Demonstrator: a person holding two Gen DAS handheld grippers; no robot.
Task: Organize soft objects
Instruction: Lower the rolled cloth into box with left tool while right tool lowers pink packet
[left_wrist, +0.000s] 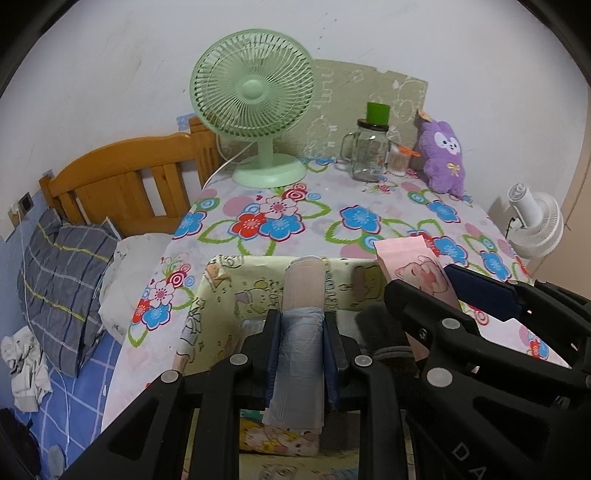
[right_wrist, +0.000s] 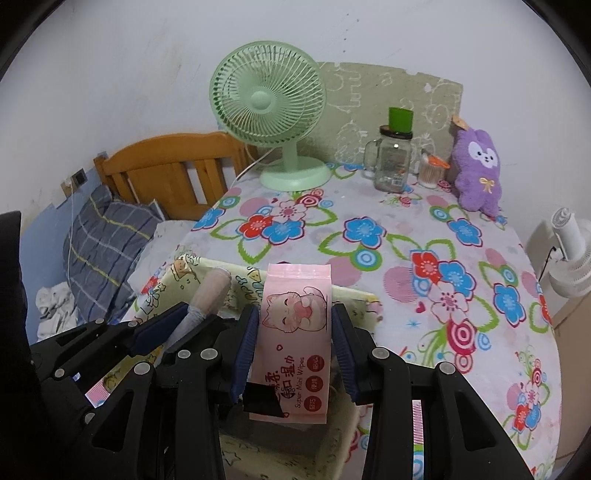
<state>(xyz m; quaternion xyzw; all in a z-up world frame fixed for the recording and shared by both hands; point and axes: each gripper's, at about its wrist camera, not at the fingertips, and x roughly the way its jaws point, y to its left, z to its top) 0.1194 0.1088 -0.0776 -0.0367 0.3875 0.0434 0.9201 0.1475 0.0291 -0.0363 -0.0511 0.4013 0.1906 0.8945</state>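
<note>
Pink wipes pack (right_wrist: 295, 332), cat print, at lower centre of the right wrist view, clamped between the right gripper (right_wrist: 295, 328) pads. Roll of grey and pinkish plastic bags (left_wrist: 303, 325) at lower centre of the left wrist view, left gripper (left_wrist: 301, 332) jaws closed on it. Both items held over the yellow cartoon-print storage box (left_wrist: 236, 291) at the near edge of the floral tablecloth (left_wrist: 332, 206). Upper frame: green fan (left_wrist: 255, 107), glass jar (left_wrist: 367, 155), purple plush (left_wrist: 443, 158).
</note>
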